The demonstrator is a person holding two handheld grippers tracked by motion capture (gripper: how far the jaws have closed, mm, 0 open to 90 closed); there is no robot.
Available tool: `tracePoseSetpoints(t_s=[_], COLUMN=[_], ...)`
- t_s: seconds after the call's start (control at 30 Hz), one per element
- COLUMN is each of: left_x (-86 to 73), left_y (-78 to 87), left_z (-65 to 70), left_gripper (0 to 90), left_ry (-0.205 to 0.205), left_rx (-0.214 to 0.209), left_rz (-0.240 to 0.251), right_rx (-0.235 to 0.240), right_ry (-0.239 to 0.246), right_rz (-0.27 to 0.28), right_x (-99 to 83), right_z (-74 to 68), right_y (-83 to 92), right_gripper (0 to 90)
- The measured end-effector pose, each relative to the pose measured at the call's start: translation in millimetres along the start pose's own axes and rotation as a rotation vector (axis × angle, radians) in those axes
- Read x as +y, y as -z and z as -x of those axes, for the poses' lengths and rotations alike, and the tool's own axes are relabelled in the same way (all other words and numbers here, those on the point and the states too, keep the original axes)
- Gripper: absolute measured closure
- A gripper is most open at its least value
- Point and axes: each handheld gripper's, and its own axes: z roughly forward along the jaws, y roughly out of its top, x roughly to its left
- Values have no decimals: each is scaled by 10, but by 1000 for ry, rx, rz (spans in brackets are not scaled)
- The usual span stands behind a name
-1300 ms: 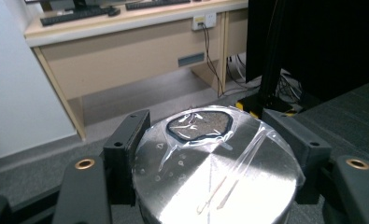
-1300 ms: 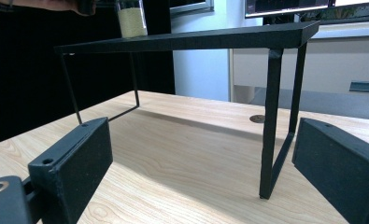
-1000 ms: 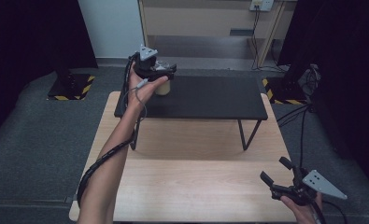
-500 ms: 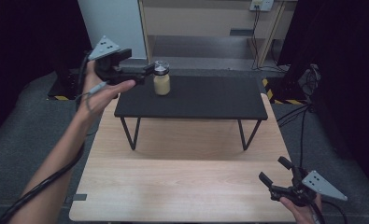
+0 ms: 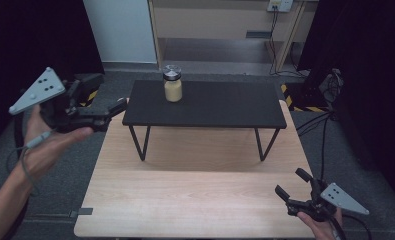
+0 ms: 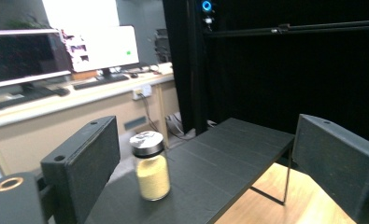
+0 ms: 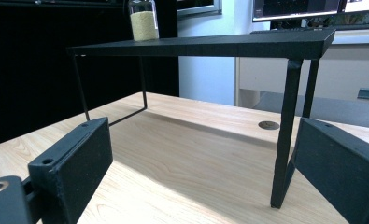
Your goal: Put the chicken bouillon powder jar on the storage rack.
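Observation:
A small glass jar (image 5: 173,84) of pale yellow grains with a silver lid stands upright at the back left of a black raised shelf (image 5: 220,107). My left gripper (image 5: 119,103) is open and empty, held in the air off the shelf's left end, well clear of the jar (image 6: 149,165). My right gripper (image 5: 291,184) rests open and empty near the wooden table's front right corner. From there the jar (image 7: 143,19) shows far off on the shelf's top (image 7: 205,45).
The shelf stands on thin black legs (image 5: 262,145) over a light wooden table (image 5: 195,200). Cables (image 5: 317,120) trail on the floor at the right. A wooden cabinet (image 5: 220,20) stands behind, and yellow-black floor markings (image 5: 300,107) lie beside the shelf.
My left gripper has let go of the jar on the shelf, opened, and drawn back to the left and toward the person. The right gripper has stayed put.

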Motion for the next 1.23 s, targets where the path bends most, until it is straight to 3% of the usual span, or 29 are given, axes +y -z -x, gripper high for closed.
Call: tracePoseSetpoints(t_s=[0.07, 0.2, 0.57, 1.0, 1.23], left_x=[-57, -110, -204, -238, -229], left_y=[121, 180, 174, 121, 68], left_z=[15, 25, 76, 35, 41], left_gripper=[71, 70, 70, 70, 69], left_ry=[2, 4, -41, -20, -38], left_rx=[-6, -21, -112, -105, -100], left_rz=[18, 24, -29, -24, -22], right_rx=[-3, -6, -8, -9, -10], right_ry=[-1, -2, -3, -4, -4], right_rz=[6, 5, 7, 4, 6], right_x=[3, 6, 5, 0, 1], right_z=[-6, -9, -16, -6, -4], right_y=[6, 14, 16, 17, 16], right_gripper=[48, 48, 49, 48, 48])
